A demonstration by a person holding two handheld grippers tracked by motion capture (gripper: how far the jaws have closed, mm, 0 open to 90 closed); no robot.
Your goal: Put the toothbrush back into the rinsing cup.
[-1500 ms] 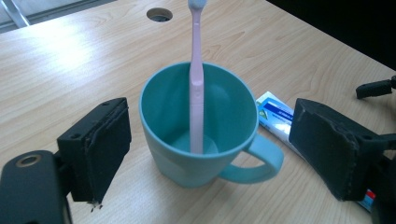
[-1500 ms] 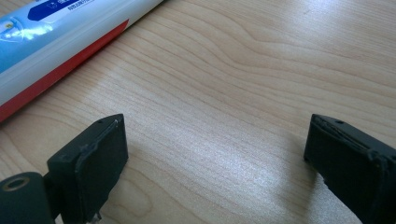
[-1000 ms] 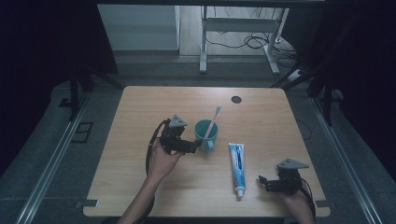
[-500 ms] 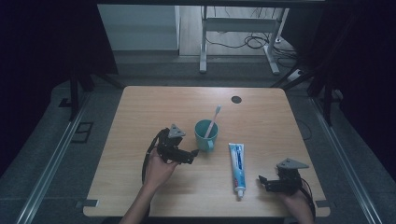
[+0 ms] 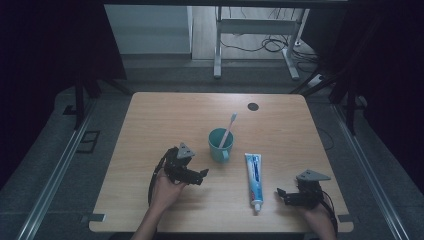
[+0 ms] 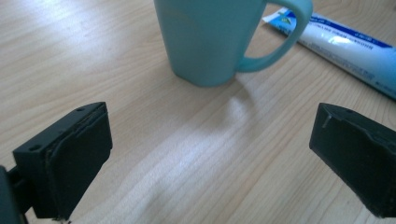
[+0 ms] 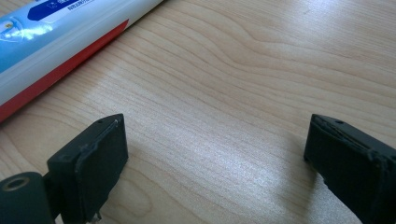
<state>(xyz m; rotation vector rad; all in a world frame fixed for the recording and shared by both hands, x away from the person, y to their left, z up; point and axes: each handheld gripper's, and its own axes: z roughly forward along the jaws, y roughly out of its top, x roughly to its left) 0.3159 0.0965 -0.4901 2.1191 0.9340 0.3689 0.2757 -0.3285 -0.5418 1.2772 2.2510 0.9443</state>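
A teal mug stands mid-table with a pink-and-white toothbrush leaning in it. To its right a white-and-blue toothpaste tube lies flat. My left gripper sits low, left of and in front of the mug, apart from it. Its jaws have just been opening and stand wide with nothing between them. In the left gripper view the mug is ahead of the left gripper, with the tube beyond. My right gripper rests open near the front right edge. The right gripper spans bare wood beside the tube.
The wooden table has a small black round cap set in it at the back right. Beyond the far edge stands a metal frame with cables on the floor. Dark rails run along both sides.
My left gripper has drawn back from the mug, towards the person and lower to the table. The mug, toothbrush, tube and right gripper have stayed put.
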